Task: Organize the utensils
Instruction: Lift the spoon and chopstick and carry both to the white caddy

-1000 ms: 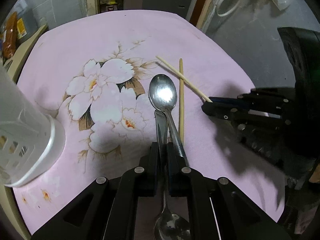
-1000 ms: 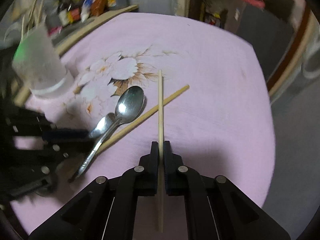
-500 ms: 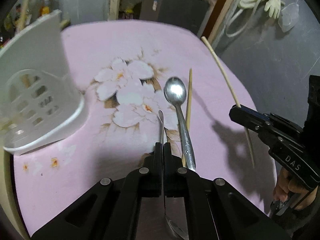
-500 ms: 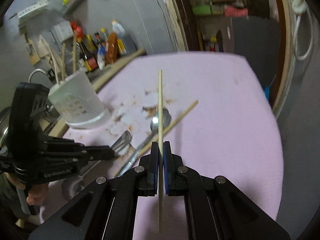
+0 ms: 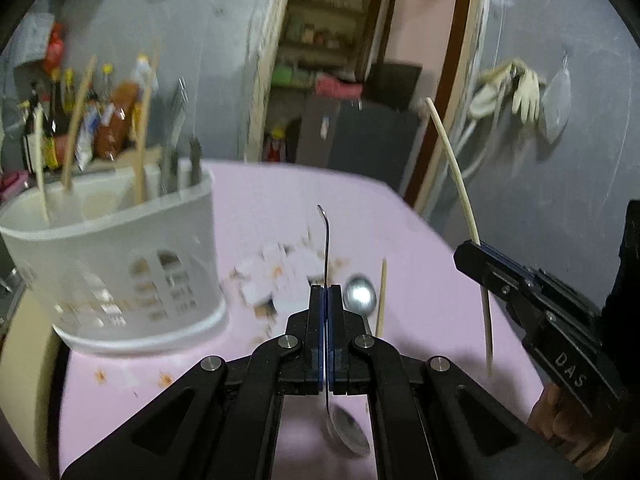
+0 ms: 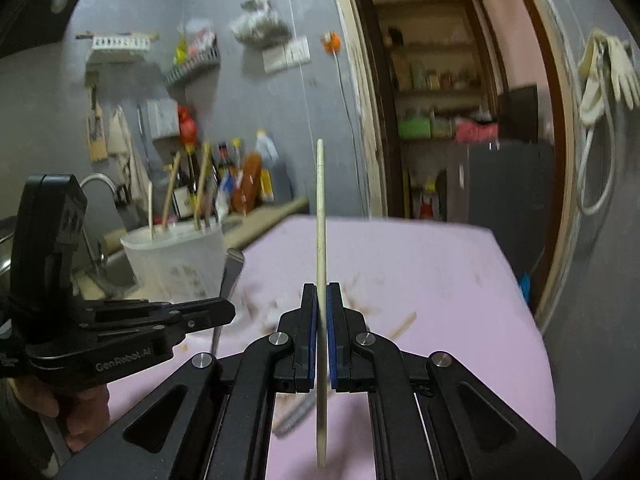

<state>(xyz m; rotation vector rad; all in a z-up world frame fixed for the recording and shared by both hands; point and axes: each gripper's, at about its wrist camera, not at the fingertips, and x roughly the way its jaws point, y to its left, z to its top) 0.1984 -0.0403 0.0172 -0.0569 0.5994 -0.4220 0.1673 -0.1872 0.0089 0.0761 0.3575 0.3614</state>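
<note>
My left gripper (image 5: 325, 294) is shut on a metal spoon (image 5: 327, 240), held edge-on with its handle pointing up and its bowl (image 5: 346, 430) hanging below the jaws. My right gripper (image 6: 323, 292) is shut on a wooden chopstick (image 6: 321, 200) that stands nearly upright; the same chopstick (image 5: 456, 176) and gripper (image 5: 468, 250) show at the right of the left wrist view. A second spoon (image 5: 360, 298) and a second chopstick (image 5: 381, 296) lie on the pink cloth. The white perforated utensil holder (image 5: 120, 264) stands at the left with several utensils in it.
The pink flowered tablecloth (image 5: 280, 208) covers the table. Bottles (image 5: 60, 120) crowd a counter behind the holder (image 6: 176, 256), beside a sink tap (image 6: 100, 184). A doorway with shelves (image 6: 436, 100) and hanging gloves (image 5: 520, 92) lie beyond the table. A hand (image 5: 568, 420) holds the right gripper.
Both grippers have lifted off the cloth and tilted up, the left carrying the spoon and the right carrying the chopstick. The views now take in the wall and doorway.
</note>
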